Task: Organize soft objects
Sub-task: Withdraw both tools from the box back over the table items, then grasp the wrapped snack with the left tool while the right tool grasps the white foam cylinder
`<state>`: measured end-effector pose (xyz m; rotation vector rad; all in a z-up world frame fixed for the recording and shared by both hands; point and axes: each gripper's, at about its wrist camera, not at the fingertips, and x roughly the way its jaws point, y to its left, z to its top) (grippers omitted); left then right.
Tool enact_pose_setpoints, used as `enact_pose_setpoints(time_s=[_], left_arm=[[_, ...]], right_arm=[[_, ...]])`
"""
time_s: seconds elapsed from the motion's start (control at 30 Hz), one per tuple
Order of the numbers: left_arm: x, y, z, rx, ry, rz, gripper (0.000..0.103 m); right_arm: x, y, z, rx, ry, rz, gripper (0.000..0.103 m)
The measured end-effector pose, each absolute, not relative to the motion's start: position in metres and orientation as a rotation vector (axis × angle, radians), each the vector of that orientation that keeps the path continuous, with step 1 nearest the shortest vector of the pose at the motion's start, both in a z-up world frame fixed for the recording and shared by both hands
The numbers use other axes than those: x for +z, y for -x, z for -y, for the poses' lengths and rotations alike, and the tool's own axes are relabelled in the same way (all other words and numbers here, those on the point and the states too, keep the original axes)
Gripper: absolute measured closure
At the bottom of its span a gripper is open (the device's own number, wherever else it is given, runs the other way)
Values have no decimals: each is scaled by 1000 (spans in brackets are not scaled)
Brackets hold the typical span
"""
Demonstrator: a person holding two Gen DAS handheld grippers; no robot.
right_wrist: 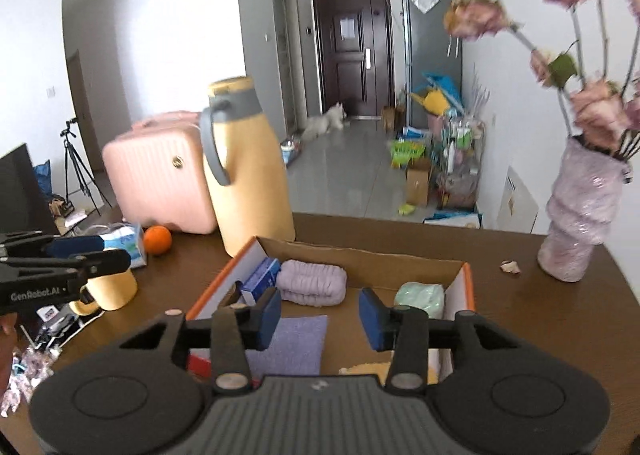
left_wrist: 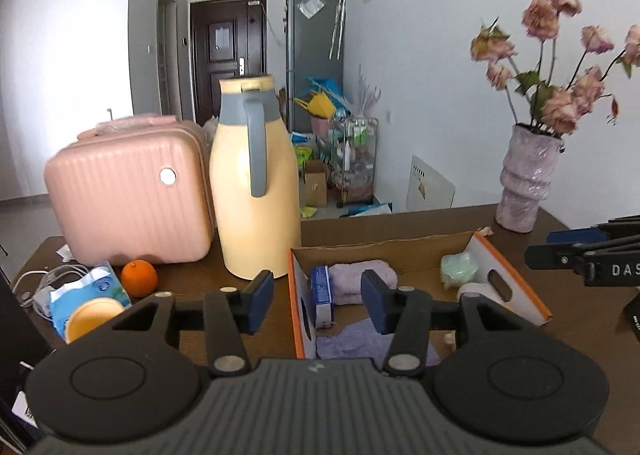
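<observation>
Both grippers hang above the cardboard box, jaws apart and empty: left gripper, right gripper. Beneath them at six o'clock a purple cloth lies flat; the rolled lilac towel sits toward twelve. Beyond, at eleven, the thermos crowds the box rim; a careless swing likely topples it.

Rolled lilac towel, flat purple cloth, mint bundle, inside cardboard box
</observation>
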<state>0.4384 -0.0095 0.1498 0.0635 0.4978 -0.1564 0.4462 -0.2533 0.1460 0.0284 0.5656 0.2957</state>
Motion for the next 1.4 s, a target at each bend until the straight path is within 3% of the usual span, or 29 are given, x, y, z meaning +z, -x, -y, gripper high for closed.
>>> enact_pose_setpoints(time_s=[0.1, 0.2, 0.27, 0.43, 0.9, 1.23, 1.4], left_arm=[[158, -419, 13, -151, -60, -473, 51], [159, -384, 14, -139, -60, -406, 34], [147, -350, 12, -138, -59, -344, 31], [102, -267, 10, -121, -99, -258, 21], [16, -136, -25, -64, 1, -370, 18], [0, -152, -4, -135, -22, -464, 18], [-7, -194, 24, -167, -55, -541, 19]], right_arm=[[155, -420, 253, 288, -14, -526, 60], [159, -382, 255, 283, -16, -432, 55], [150, -347, 256, 280, -11, -356, 48], [106, -259, 249, 272, 58, -225, 45], [5, -128, 240, 322, -2, -374, 43], [-16, -131, 242, 289, -37, -422, 43], [-17, -161, 250, 267, -42, -434, 36]])
